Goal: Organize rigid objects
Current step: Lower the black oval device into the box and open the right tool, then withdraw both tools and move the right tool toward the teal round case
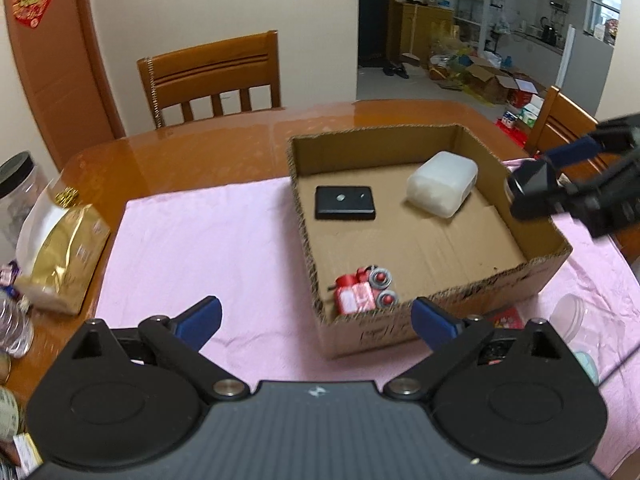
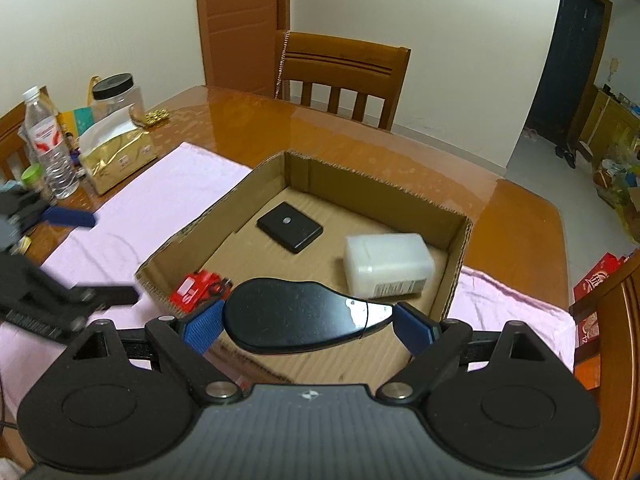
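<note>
An open cardboard box (image 1: 304, 240) (image 2: 456, 276) sits on a pink cloth (image 1: 200, 248). Inside it lie a flat black case (image 1: 345, 203) (image 2: 289, 227), a white translucent plastic container (image 1: 442, 188) (image 2: 388, 266) and a red toy vehicle (image 1: 362, 290) (image 2: 198, 286) in the near corner. My left gripper (image 1: 316, 306) hovers open at the box's near wall, nothing between its blue pads. My right gripper (image 2: 308, 312) is shut on a glossy black oval object (image 2: 296, 316) above the box's near edge. In the left wrist view the right gripper (image 1: 560, 176) hangs over the box's right wall.
A gold tissue pack (image 1: 64, 256) (image 2: 116, 156), a black-lidded clear jar (image 1: 18, 184) (image 2: 118, 96) and a water bottle (image 2: 48, 140) crowd the table's left end. Wooden chairs (image 1: 212, 76) (image 2: 344, 76) stand behind. A clear round lid (image 1: 568, 312) lies right of the box.
</note>
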### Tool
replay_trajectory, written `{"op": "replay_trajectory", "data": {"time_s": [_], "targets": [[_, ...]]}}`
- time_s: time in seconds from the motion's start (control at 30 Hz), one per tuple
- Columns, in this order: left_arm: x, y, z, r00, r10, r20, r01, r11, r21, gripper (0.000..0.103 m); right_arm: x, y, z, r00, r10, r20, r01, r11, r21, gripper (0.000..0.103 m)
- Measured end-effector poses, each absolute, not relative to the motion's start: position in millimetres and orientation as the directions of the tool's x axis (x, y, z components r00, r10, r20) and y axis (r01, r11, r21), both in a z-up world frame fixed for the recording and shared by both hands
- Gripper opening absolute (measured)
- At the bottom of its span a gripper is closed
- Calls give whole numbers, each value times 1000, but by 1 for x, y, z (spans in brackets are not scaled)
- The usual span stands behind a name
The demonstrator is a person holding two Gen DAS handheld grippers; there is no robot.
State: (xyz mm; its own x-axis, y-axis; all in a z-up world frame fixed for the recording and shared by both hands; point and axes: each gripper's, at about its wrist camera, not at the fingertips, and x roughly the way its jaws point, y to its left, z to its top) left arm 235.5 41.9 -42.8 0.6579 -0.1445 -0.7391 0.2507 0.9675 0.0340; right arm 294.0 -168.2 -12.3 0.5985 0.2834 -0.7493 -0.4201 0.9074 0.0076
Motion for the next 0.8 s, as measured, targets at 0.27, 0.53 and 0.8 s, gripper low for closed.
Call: {"op": "replay_trajectory", "data": {"time_s": [0.27, 0.53, 0.8], "targets": [[224, 49, -44, 672, -101, -733, 237, 968, 83, 101, 321, -164, -27, 608, 214, -764, -366, 930, -32, 96], [218, 53, -45, 675, -95, -732, 220, 973, 76, 102, 314, -171, -24, 626, 157, -764, -310, 949, -59, 103], [213, 52, -44, 676, -129, -725, 248, 967, 59, 102, 283, -181, -24, 638, 106, -763, -219, 974, -47, 103]]}}
